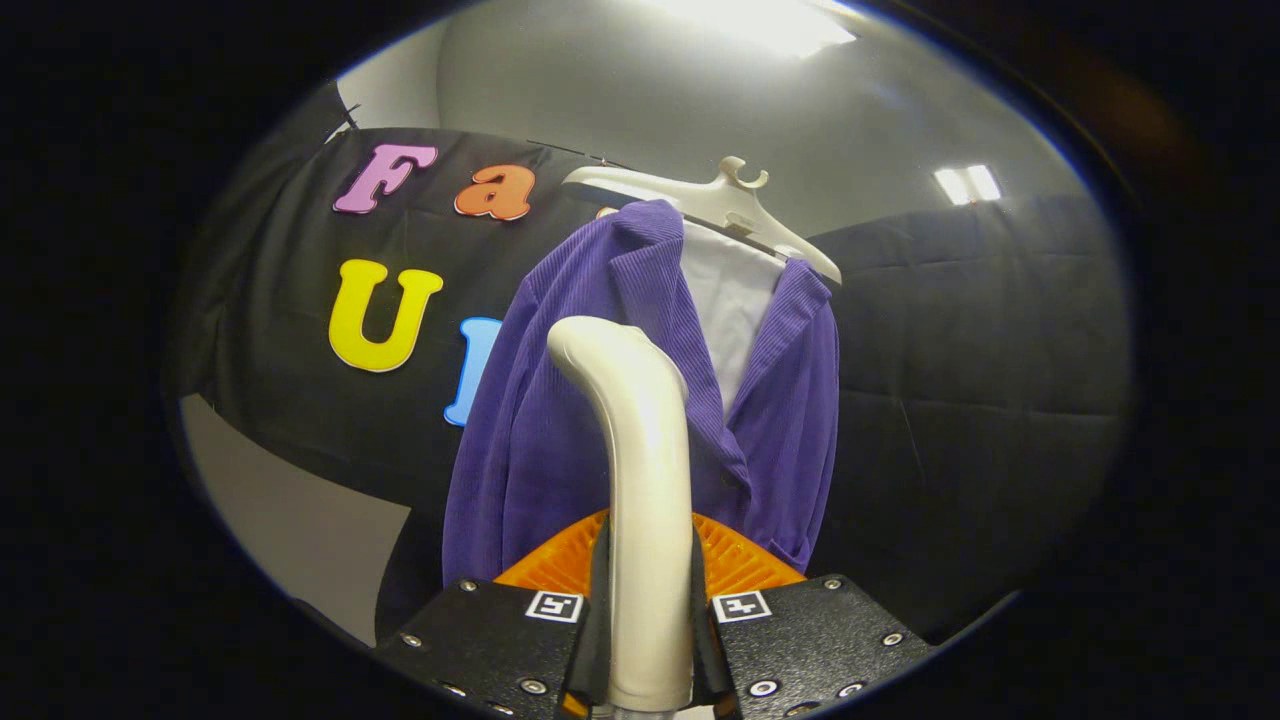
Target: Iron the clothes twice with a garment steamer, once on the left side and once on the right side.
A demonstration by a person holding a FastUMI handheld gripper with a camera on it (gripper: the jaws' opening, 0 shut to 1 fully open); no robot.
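A purple corduroy jacket (560, 430) hangs on a white hanger (720, 205) in front of the black cloth wall, open at the front over a white lining (730, 300). My gripper (648, 610) is shut on the cream handle of the garment steamer (640, 470), both fingers pressing its sides. The steamer rises from between the fingers, and its curved head sits against the jacket's left front panel, about chest height. Where exactly the head meets the cloth is hidden behind the steamer itself.
The black cloth wall (980, 380) runs behind and to the right of the jacket. A pale wall (300, 530) shows below the cloth on the left. Ceiling lights (965, 183) glow above.
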